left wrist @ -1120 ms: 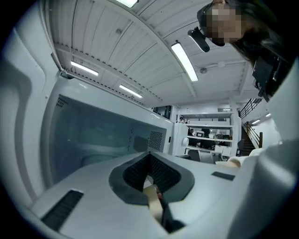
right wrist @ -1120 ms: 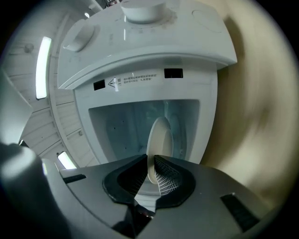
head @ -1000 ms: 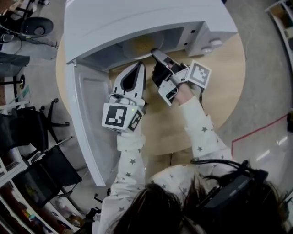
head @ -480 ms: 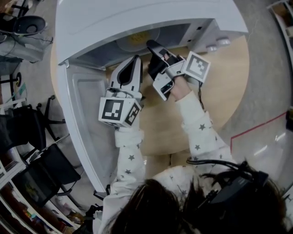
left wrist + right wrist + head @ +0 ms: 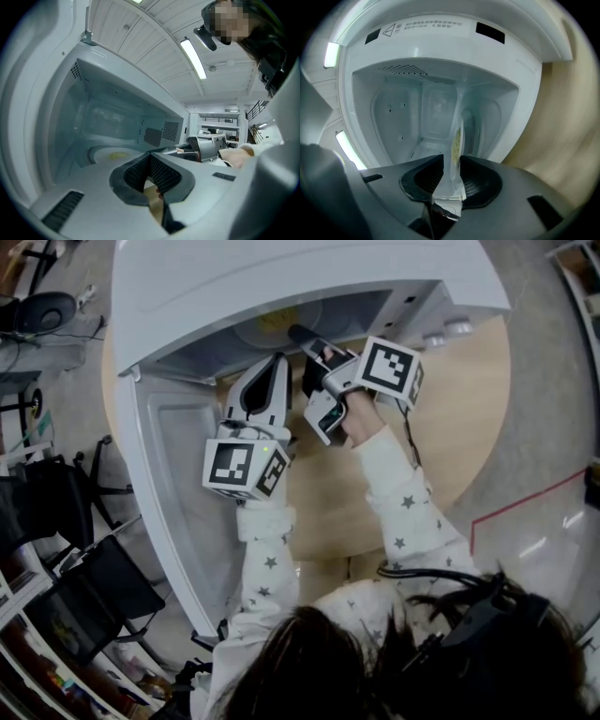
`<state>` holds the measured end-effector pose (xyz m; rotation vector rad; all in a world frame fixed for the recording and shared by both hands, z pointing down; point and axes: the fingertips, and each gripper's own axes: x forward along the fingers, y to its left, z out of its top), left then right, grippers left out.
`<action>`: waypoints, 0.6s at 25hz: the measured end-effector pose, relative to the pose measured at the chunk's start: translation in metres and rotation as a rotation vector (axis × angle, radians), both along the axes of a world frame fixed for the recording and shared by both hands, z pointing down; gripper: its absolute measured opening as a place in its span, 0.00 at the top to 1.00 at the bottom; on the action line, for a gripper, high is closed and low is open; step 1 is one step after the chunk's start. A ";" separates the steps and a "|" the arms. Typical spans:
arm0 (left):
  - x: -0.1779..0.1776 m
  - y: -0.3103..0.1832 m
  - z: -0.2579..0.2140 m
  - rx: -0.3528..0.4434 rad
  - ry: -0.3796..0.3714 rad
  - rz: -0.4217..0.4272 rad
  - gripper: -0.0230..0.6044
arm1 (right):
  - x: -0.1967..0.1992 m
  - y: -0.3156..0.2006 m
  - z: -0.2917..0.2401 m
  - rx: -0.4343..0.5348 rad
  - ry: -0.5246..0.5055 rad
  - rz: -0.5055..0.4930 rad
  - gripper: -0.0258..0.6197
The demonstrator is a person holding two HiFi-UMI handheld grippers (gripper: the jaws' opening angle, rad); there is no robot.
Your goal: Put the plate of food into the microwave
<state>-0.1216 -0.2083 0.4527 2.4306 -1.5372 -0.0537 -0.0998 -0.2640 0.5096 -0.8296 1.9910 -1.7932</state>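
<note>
The white microwave (image 5: 281, 277) stands open on a round wooden table (image 5: 450, 427), its door (image 5: 178, 465) swung out to the left. A pale plate with yellow food (image 5: 281, 324) lies inside the cavity. My right gripper (image 5: 300, 336) reaches into the opening and is shut on the plate's near rim; in the right gripper view the plate (image 5: 454, 150) shows edge-on between the jaws. My left gripper (image 5: 278, 362) sits just outside the opening, shut and empty. From the left gripper view I see the plate (image 5: 110, 153) on the cavity floor and the right gripper (image 5: 206, 147) beside it.
The microwave's control knobs (image 5: 445, 332) are at the right of the opening. Black chairs (image 5: 56, 512) stand on the floor left of the table. A red tape line (image 5: 525, 512) marks the floor at the right.
My right gripper has pushed deeper into the microwave with the plate and rolled so its marker cube faces up. The left gripper has barely moved.
</note>
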 end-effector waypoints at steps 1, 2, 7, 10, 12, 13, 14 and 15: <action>0.001 0.000 -0.001 0.001 0.000 0.000 0.97 | -0.001 0.000 -0.001 0.002 0.011 -0.003 0.82; 0.001 0.000 -0.002 0.001 0.000 0.000 0.97 | -0.001 0.001 -0.001 0.003 0.028 -0.005 0.82; -0.001 0.003 -0.004 0.007 -0.002 -0.003 0.97 | 0.002 0.003 -0.002 0.002 0.102 0.016 0.82; -0.001 0.002 -0.004 0.003 -0.007 -0.007 0.97 | 0.005 0.004 0.002 -0.001 0.148 0.028 0.82; 0.000 0.002 -0.004 0.003 -0.007 -0.009 0.97 | 0.008 0.005 0.003 -0.003 0.167 0.031 0.82; -0.001 0.002 -0.004 0.002 -0.008 -0.011 0.97 | 0.008 0.005 0.004 -0.007 0.166 0.031 0.82; -0.001 0.002 -0.003 0.001 -0.009 -0.014 0.97 | 0.008 0.005 0.004 -0.010 0.164 0.031 0.82; -0.002 0.003 -0.002 -0.001 -0.009 -0.016 0.97 | 0.008 0.005 0.005 -0.013 0.165 0.032 0.82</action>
